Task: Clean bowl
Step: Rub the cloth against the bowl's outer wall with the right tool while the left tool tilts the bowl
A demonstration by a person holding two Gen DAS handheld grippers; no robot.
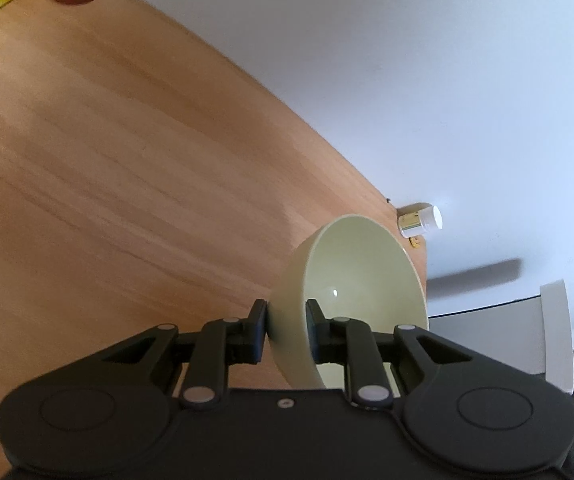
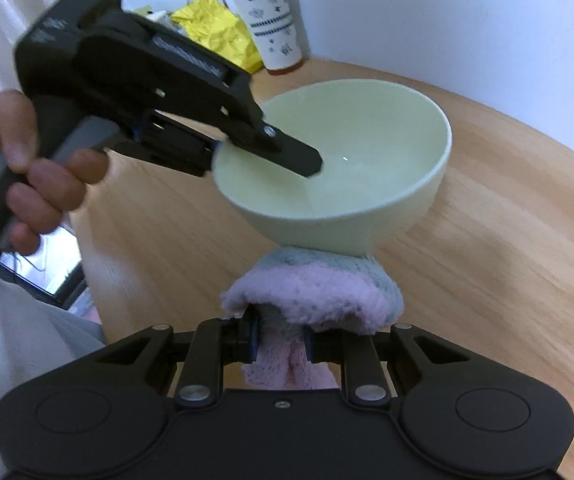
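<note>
Clamping the wall of the pale green bowl (image 1: 351, 292), left gripper (image 1: 286, 322): one finger against the outside, the other inside, jaws narrow on the rim. Held up off the wooden table (image 1: 107, 168), bowl tilted in the left wrist view, its opening facing the white wall (image 1: 447, 80). Seen from the right wrist view as a black tool in a bare hand (image 2: 35, 176), one finger reaching down inside the bowl. Pinching a fluffy pink and grey cloth (image 2: 315, 292), right gripper (image 2: 281, 344), jaws drawn close on the bunched fabric. Cloth pressed up against the underside of the bowl's base, touching it. Standing at the far table edge: a white patterned cup (image 2: 271, 24) with a red lid, a crumpled yellow wrapper (image 2: 217, 32) just beside it. Near the wall, small bottle (image 1: 421, 222) with a white cap.
</note>
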